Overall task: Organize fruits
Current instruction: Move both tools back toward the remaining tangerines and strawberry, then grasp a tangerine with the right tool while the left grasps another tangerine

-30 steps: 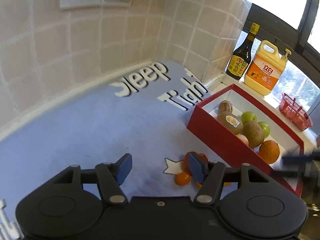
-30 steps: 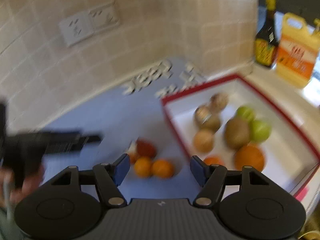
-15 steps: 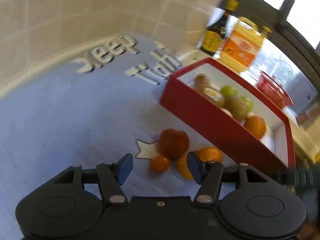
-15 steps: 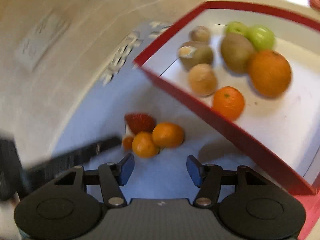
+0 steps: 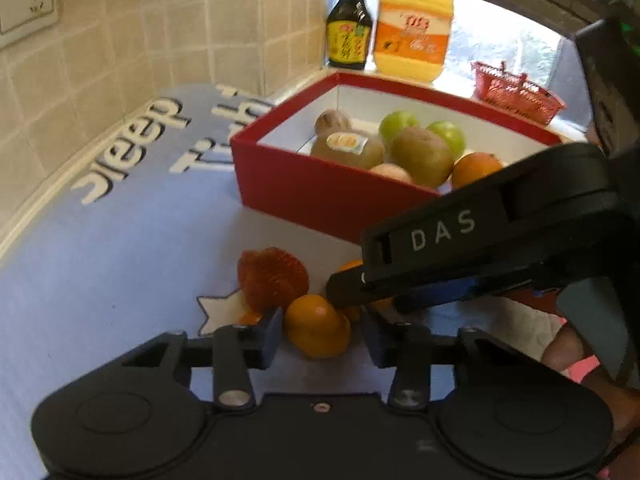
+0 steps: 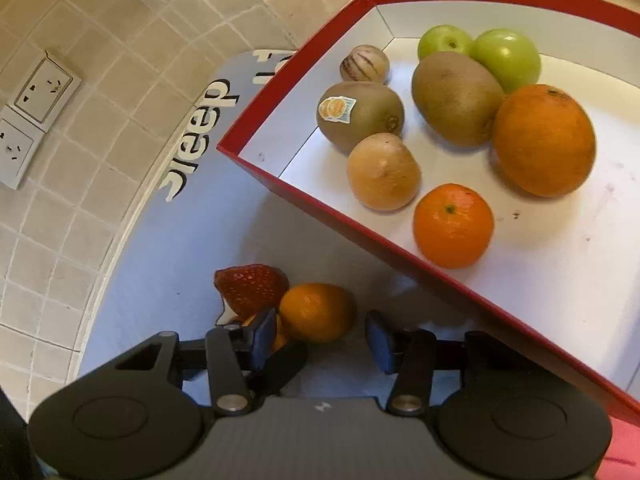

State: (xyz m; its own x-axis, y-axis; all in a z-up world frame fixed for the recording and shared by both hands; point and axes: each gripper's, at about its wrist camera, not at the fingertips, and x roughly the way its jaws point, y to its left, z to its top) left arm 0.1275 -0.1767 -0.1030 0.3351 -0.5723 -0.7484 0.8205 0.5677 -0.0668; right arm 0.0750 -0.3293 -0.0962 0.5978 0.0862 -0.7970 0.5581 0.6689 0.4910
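Beige-tiled wall (image 5: 120, 40) backs a worktop covered by a pale blue mat with white lettering (image 5: 100, 240). Red-walled, white-lined cardboard box (image 5: 320, 196) sits centre-right in the left wrist view; it holds two green apples, kiwis, a large orange and a small mandarin (image 6: 453, 225). Dark sauce bottle (image 5: 349, 24) and yellow detergent jug (image 5: 414, 28) stand behind it, upper centre; red mesh basket (image 5: 516, 92) to their right.

Loose fruit lies on the mat just outside the box's near wall: a red strawberry (image 5: 272, 278) touching a cluster of small orange tangerines.

Left hand-held gripper (image 5: 320, 332): jaws have just been closing, one tangerine (image 5: 316, 330) between them; left pad touches it, right pad shows a gap. Not clamped.

Right hand-held gripper (image 6: 322, 340): jaws have just been closing around another tangerine (image 6: 316, 312), lower centre of its view; a gap shows on the right side. Its black body crosses the right of the left wrist view.
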